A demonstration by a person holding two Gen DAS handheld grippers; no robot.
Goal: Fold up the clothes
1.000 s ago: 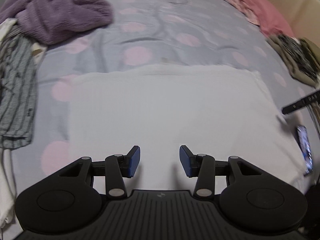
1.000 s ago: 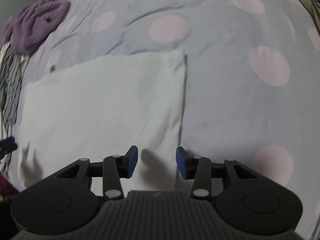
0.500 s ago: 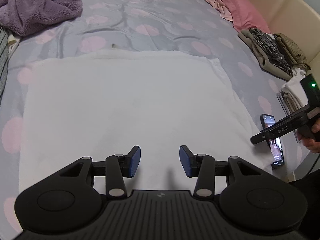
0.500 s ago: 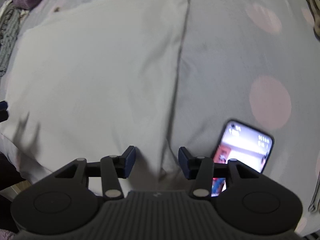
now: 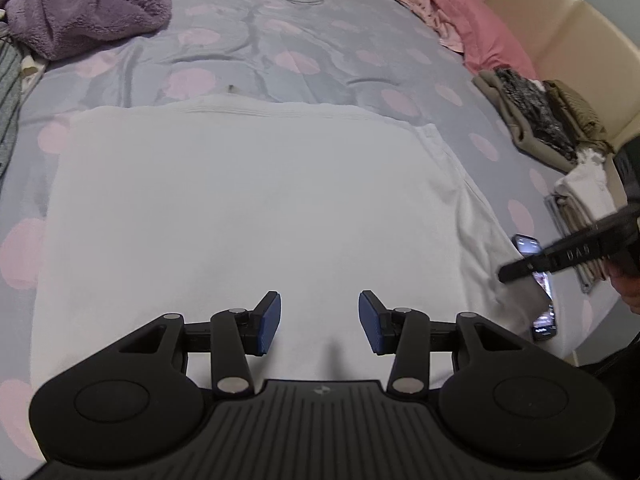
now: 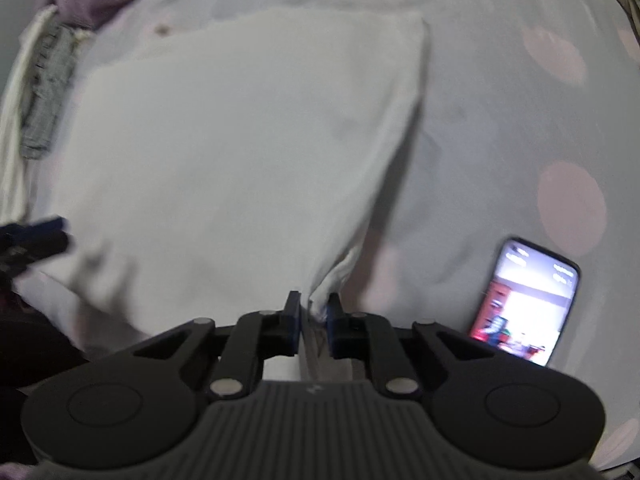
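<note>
White garment (image 5: 248, 208) lies spread flat across the middle of the left wrist frame on the bedspread (image 5: 304, 40), lower edge toward the camera. It looks already partly folded into a rectangle, smoothed so the next fold can be taken from the near corners; that is a judgement. In the right wrist view it fills centre and left, blurred.

Right gripper (image 6: 313, 314): jaws closing, nearly together, with the garment's near right corner bunched between the blue pads; cloth pulls up into a small peak at bottom centre of the frame. Pads look pressed on the fabric. In the left wrist view its black fingers come in from the right edge, over the garment's right corner, a bit of hand behind them.

Left gripper (image 5: 319, 322): jaws about half open, nothing between them, over the garment's near edge at lower centre. Cannot tell whether the tips touch the cloth. Likely lined up to take the other near corner so both ends lift together.

Phone (image 6: 528, 304) lies screen-lit on the bedspread at lower right, just beside the pinched corner, apart from the cloth in the right wrist view. Risk: a dragged corner could catch it.

Purple fleece (image 5: 84, 4) heaped upper left, pink cloth (image 5: 472, 28) upper right, folded stack (image 5: 540, 116) at right edge: finished and waiting items kept off the work area, apparently.
</note>
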